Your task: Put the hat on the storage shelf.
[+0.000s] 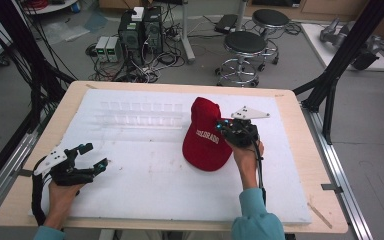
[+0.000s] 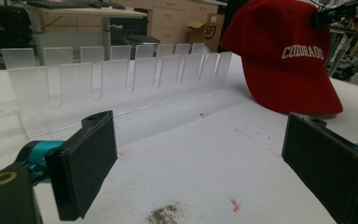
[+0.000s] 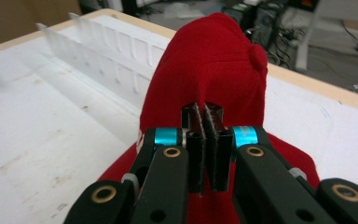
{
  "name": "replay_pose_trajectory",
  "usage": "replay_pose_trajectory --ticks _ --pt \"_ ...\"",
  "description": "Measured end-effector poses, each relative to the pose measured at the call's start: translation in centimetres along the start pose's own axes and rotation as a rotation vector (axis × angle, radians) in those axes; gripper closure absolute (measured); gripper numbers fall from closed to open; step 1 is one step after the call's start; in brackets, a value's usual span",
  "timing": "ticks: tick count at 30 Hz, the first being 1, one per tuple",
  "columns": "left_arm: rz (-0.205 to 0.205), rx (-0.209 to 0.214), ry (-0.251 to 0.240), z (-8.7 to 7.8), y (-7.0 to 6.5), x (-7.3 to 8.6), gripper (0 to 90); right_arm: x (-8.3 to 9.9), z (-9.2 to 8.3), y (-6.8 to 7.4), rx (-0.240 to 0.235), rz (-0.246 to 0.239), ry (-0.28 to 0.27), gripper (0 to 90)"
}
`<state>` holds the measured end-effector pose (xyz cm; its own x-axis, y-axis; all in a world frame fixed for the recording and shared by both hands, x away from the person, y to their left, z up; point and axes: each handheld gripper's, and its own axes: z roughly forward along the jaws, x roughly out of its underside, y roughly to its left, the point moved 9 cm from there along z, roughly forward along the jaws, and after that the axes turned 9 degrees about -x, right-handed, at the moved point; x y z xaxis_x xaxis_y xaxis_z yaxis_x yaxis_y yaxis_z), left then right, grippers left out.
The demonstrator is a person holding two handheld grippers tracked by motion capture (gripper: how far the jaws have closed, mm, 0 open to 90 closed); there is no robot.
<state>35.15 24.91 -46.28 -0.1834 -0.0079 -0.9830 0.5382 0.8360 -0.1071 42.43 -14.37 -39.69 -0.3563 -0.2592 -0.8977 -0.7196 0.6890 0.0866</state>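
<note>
Plainly, cap: the red cloth baseball cap with white lettering sits right of the middle of the white foam board on the desk, just beside the right end of the clear slotted plastic rack.
Handling: probably light and soft; the crown folds, the brim looks stiffer.
Hold: a pinch of crown fabric seems to suffice.
Right gripper: jaws together, clamped on a fold of the crown.
Left gripper: jaws apart, empty, near the board's left edge.
Views: the left gripper view reads the lettering; the right gripper view shows the pinched fold and the top button.
</note>
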Motion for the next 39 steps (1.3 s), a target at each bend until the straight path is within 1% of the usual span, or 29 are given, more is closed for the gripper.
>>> replay_pose_trajectory --ticks 2,5,6,7,11,12,13,14,17,20,21,23,24,25,26,27,28,29,32,33,34,35,36,37,38,39 --pt "-0.001 0.001 0.000 0.0 0.0 0.0 10.4 -0.2 0.0 0.4 -0.018 -0.019 -0.004 87.9" --pt "0.000 0.001 0.000 0.0 0.0 0.0 10.5 -0.3 -0.1 1.0 -0.049 -0.034 -0.003 88.2" --pt "-0.001 0.002 0.000 0.0 0.0 0.0 10.5 -0.3 -0.1 1.0 -0.049 -0.034 -0.003 88.2" --pt "-0.004 0.002 -0.002 0.0 0.0 0.0 10.5 -0.4 -0.1 1.4 -0.073 -0.053 -0.011 88.2" --pt "0.000 0.004 -0.002 0.0 0.0 0.0 10.5 -0.8 -0.3 2.4 -0.126 -0.085 -0.036 88.2" --pt "-0.001 0.006 -0.003 0.0 -0.1 0.0 10.4 -1.0 -0.4 2.6 -0.146 -0.083 -0.046 88.2" --pt "-0.001 0.006 -0.003 0.0 -0.1 0.0 10.4 -1.0 -0.4 2.6 -0.146 -0.083 -0.046 88.2" --pt "-0.003 0.009 -0.005 0.0 -0.1 -0.1 10.4 -1.3 -0.7 3.0 -0.178 -0.083 -0.072 88.2" --pt "-0.003 0.012 -0.005 0.0 -0.1 -0.1 10.4 -1.8 -1.2 3.7 -0.235 -0.082 -0.117 88.2" --pt "-0.014 0.018 -0.005 0.0 -0.1 -0.1 10.4 -2.2 -1.6 4.4 -0.285 -0.080 -0.147 88.2" --pt "-0.011 0.019 -0.001 0.0 0.0 -0.1 10.4 -2.2 -1.7 4.6 -0.301 -0.076 -0.154 88.2" --pt "-0.009 0.014 0.006 0.0 0.0 -0.1 10.4 -2.4 -1.8 4.9 -0.324 -0.078 -0.166 88.2" --pt "-0.009 0.014 0.006 0.0 0.0 -0.1 10.4 -2.4 -1.8 4.9 -0.324 -0.078 -0.166 88.2" --pt "-0.005 0.013 0.008 -0.1 0.1 -0.1 10.4 -2.6 -1.7 5.2 -0.338 -0.081 -0.167 88.2" --pt "-0.016 0.017 0.007 -0.1 0.1 -0.2 10.4 -2.6 -1.7 5.4 -0.347 -0.085 -0.160 88.2" --pt "-0.016 0.017 0.007 -0.1 0.1 -0.2 10.5 -2.6 -1.7 5.4 -0.347 -0.085 -0.160 88.2" --pt "-0.021 0.023 0.002 -0.2 0.1 -0.3 10.5 -2.7 -1.6 5.8 -0.359 -0.103 -0.155 88.2" --pt "-0.040 0.030 -0.008 -0.3 0.1 -0.6 10.4 -2.8 -1.5 6.0 -0.365 -0.115 -0.154 88.2" --pt "-0.046 0.038 0.000 -0.3 0.1 -0.9 10.4 -3.2 -1.3 6.7 -0.390 -0.138 -0.154 88.2" --pt "-0.046 0.043 0.010 -0.3 0.1 -1.0 10.4 -3.2 -1.3 6.7 -0.390 -0.138 -0.154 88.2" --pt "-0.044 0.066 0.032 -0.2 -0.3 -1.7 10.4 -3.4 -1.3 7.1 -0.416 -0.140 -0.161 88.2" --pt "-0.044 0.066 0.032 -0.2 -0.3 -1.7 10.4 -3.6 -1.2 7.3 -0.419 -0.140 -0.162 88.2" --pt "-0.045 0.099 0.037 -0.2 -0.9 -2.5 10.4 -3.8 -1.2 7.4 -0.430 -0.142 -0.165 88.2" --pt "-0.045 0.099 0.037 -0.2 -0.9 -2.5 10.4 -3.8 -1.2 7.4 -0.430 -0.142 -0.165 88.2" --pt "-0.032 0.134 0.070 0.1 -1.6 -3.0 10.4 -4.2 -1.3 7.7 -0.443 -0.151 -0.173 88.2" --pt "-0.032 0.134 0.070 0.1 -1.6 -3.0 10.4 -4.4 -1.3 7.9 -0.452 -0.152 -0.175 88.2"
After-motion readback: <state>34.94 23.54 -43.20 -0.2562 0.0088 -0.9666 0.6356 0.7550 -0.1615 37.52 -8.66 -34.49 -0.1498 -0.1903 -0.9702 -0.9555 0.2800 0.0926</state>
